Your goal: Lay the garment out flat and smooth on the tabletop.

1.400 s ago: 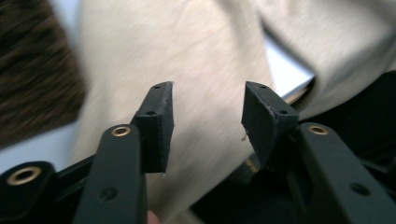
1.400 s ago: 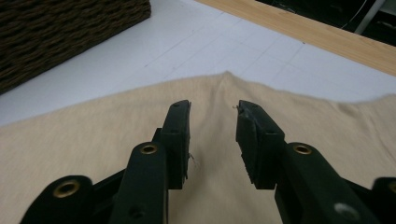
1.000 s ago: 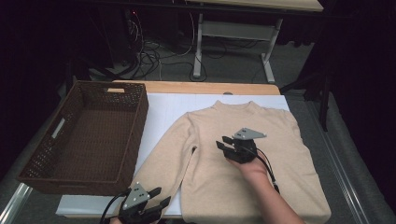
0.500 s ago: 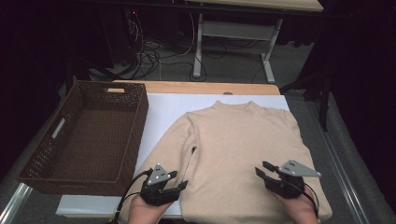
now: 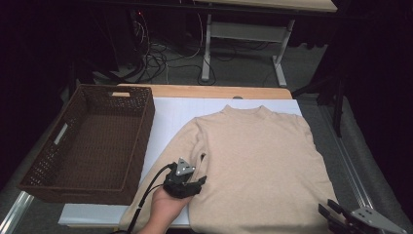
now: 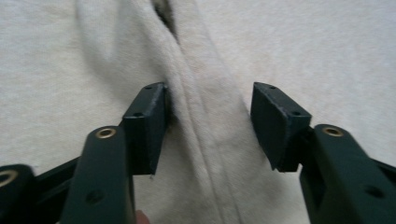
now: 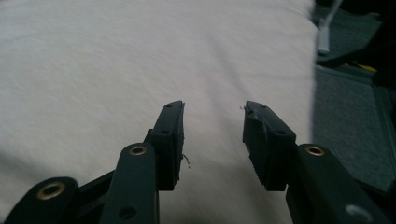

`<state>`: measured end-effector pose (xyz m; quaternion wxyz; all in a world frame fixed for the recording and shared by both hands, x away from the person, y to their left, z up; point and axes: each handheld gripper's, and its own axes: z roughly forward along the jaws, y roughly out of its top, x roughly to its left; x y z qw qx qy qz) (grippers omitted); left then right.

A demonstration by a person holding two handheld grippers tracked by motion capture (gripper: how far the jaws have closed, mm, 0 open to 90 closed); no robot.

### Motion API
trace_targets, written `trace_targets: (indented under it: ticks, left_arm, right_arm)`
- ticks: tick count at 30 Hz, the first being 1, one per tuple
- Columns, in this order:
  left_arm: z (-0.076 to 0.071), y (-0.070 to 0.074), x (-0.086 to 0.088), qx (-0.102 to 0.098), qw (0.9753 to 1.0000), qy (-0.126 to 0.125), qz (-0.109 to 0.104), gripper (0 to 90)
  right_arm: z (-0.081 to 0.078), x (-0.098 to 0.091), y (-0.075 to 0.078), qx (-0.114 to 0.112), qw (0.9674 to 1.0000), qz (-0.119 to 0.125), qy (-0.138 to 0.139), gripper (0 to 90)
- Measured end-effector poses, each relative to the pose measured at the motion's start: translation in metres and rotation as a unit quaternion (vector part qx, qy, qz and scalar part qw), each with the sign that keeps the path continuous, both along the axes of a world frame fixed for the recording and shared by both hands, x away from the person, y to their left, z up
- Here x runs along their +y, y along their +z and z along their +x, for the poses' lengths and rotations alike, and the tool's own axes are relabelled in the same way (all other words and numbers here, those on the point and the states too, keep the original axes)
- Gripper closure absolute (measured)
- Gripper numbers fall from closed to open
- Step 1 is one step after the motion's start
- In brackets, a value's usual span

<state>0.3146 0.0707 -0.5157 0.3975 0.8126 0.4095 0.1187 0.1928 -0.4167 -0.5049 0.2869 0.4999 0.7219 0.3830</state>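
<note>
A: What's lying where?

B: The table (image 5: 204, 91) is carrying a brown wicker basket (image 5: 141, 129) on its left side and a beige sweater (image 5: 263, 161) spread flat on a white sheet, front up, collar toward the far edge. Its left sleeve is running down along the body toward the near-left edge.

A: Which step is going on, do you reckon?

B: I'd say the folding is only starting. Both grippers are getting set at the near end of the sweater, one at each side.

A: How are they sitting?

B: The left gripper (image 5: 187, 184) is pointing away from the person, low over the seam where sleeve meets body. In the left gripper view its jaws are standing partly open, astride that ridge of cloth (image 6: 205, 135); one pad (image 6: 149, 126) is brushing the fold, but nothing is being pinched. Those jaws have just been closing a little. The right gripper (image 5: 327, 213) is hanging at the near-right corner, over the hem area. Its jaws have been opening, and in the right gripper view they're gaping over flat knit (image 7: 140, 65) with nothing between them.

A: And next?

B: Probably each needs lowering onto an edge and closing on the cloth, then lifting evenly so the sweater isn't bunching.
</note>
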Motion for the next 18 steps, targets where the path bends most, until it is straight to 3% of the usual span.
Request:
trace_targets:
  ticks: [1, 4, 8, 12, 15, 18]
  left_arm:
    - [0.001, 0.000, 0.002, -0.002, 1.0000, 0.001, 0.001, 55.0]
    - [0.001, 0.000, 0.008, -0.005, 0.9999, 0.009, 0.006, 66.9]
    - [0.000, 0.000, 0.015, 0.003, 0.9997, 0.021, -0.013, 69.1]
    - [-0.002, 0.002, 0.017, 0.012, 0.9994, 0.014, -0.031, 53.7]
    - [-0.006, 0.006, 0.018, 0.008, 0.9991, 0.014, -0.038, 45.1]
    - [-0.015, 0.012, 0.020, 0.004, 0.9993, 0.007, -0.036, 35.5]
  right_arm:
    - [-0.004, -0.005, -0.001, 0.002, 0.9999, -0.001, -0.010, 58.2]
    - [-0.015, -0.019, -0.005, 0.006, 0.9995, 0.003, -0.031, 57.5]
    - [-0.024, -0.031, -0.009, 0.014, 0.9988, 0.007, -0.047, 55.4]
    - [-0.027, -0.036, -0.015, 0.031, 0.9981, 0.013, -0.051, 52.1]
    - [-0.028, -0.036, -0.019, 0.042, 0.9980, 0.011, -0.046, 51.5]
    - [-0.031, -0.035, -0.021, 0.048, 0.9978, 0.013, -0.045, 51.3]
